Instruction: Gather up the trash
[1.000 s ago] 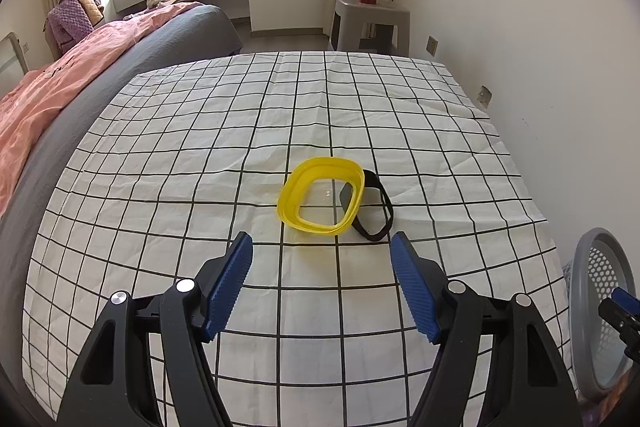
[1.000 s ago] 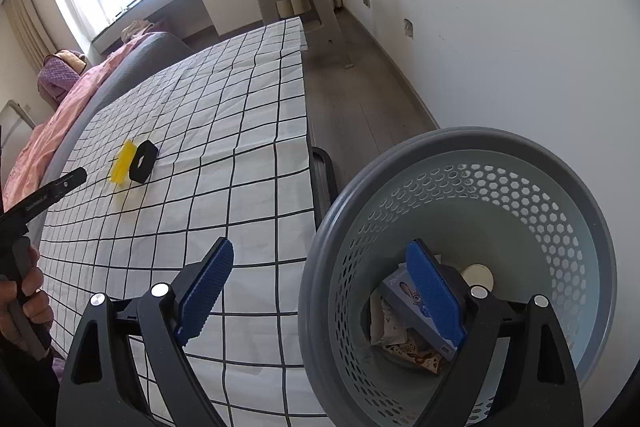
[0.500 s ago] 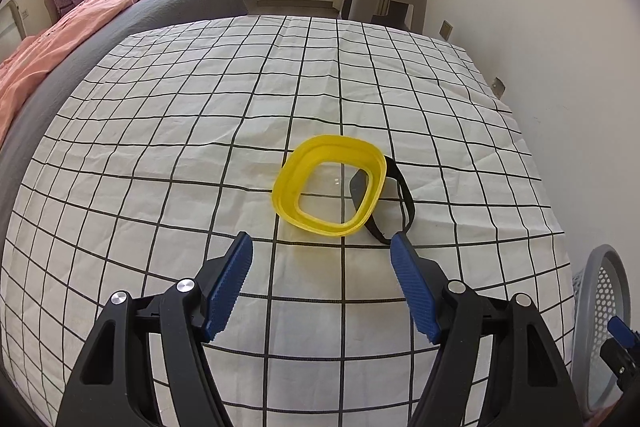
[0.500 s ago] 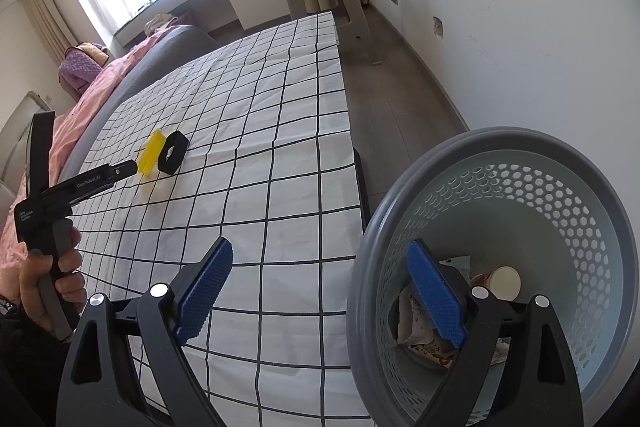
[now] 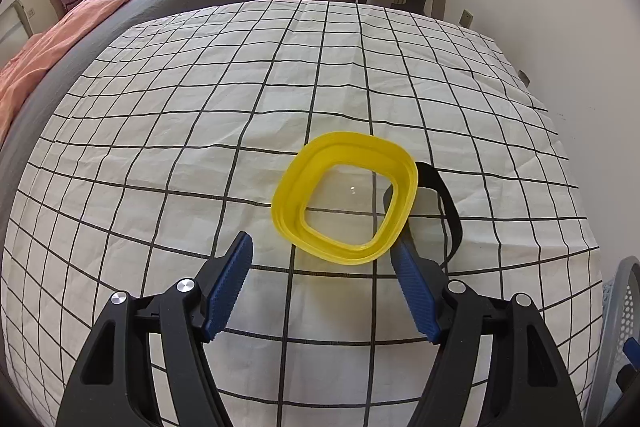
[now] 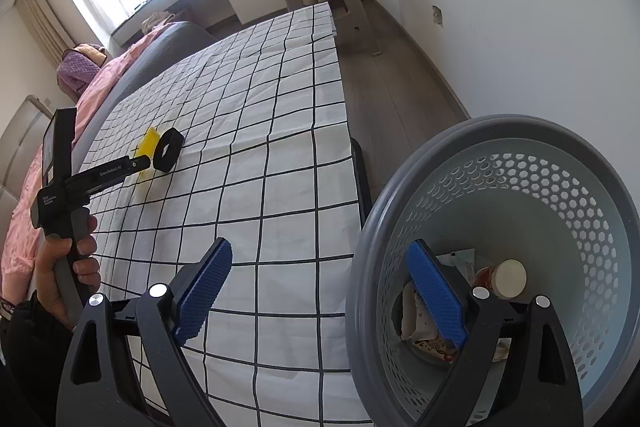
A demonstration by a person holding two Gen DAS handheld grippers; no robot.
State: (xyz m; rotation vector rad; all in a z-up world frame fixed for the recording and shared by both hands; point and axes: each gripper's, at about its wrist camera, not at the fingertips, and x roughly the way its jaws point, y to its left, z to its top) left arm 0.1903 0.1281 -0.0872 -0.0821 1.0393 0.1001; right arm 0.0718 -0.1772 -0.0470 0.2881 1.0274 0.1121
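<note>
Judging by the grey basket, you are partway through: several pieces of trash already lie at its bottom, among them a paper cup and some wrappers. What remains on the checked sheet is a yellow tray with a black tray touching its far side.

Your left gripper hangs just short of the yellow tray with its jaws well apart and nothing between them; one blue pad tip overlaps the tray's near rim, but whether it touches I cannot tell. Your right gripper is spread wide and grips nothing, with the basket's rim between its fingers, one of them over the sheet, the other over the basket.

Only the right wrist view shows the basket's contents and your hand on the left tool. Only the left view shows the yellow tray's clear bottom and how the two trays nest.
</note>
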